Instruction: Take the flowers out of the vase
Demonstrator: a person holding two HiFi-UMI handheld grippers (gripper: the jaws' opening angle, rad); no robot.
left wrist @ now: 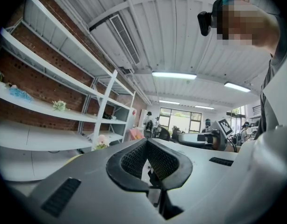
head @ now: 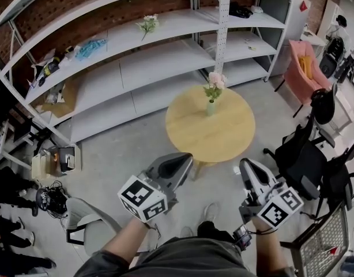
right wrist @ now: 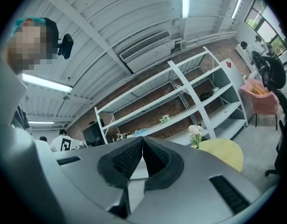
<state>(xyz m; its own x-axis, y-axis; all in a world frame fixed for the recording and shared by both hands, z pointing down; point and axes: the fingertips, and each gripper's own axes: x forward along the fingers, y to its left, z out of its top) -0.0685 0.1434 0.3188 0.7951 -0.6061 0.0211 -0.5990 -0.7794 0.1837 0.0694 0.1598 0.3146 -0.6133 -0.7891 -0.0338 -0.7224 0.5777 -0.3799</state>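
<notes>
A small pale green vase (head: pixel 210 108) with pink and white flowers (head: pixel 214 82) stands upright at the far side of a round wooden table (head: pixel 223 134). Both grippers are held level in front of the person, short of the table's near edge. My left gripper (head: pixel 185 158) is shut with nothing in it, and my right gripper (head: pixel 245 165) is shut and empty too. In the left gripper view the flowers (left wrist: pixel 101 141) show far off, left of the closed jaws of the left gripper (left wrist: pixel 147 142). In the right gripper view the flowers (right wrist: pixel 195 131) and table (right wrist: pixel 225 153) lie right of the right gripper (right wrist: pixel 142 139).
A long white shelving unit (head: pixel 159 56) runs behind the table, with another bunch of flowers (head: pixel 147 23) on its upper shelf. A pink chair (head: pixel 307 68) and black office chairs (head: pixel 307 154) stand at the right. A grey chair (head: pixel 87 221) is near left, a wire basket (head: pixel 324 247) near right.
</notes>
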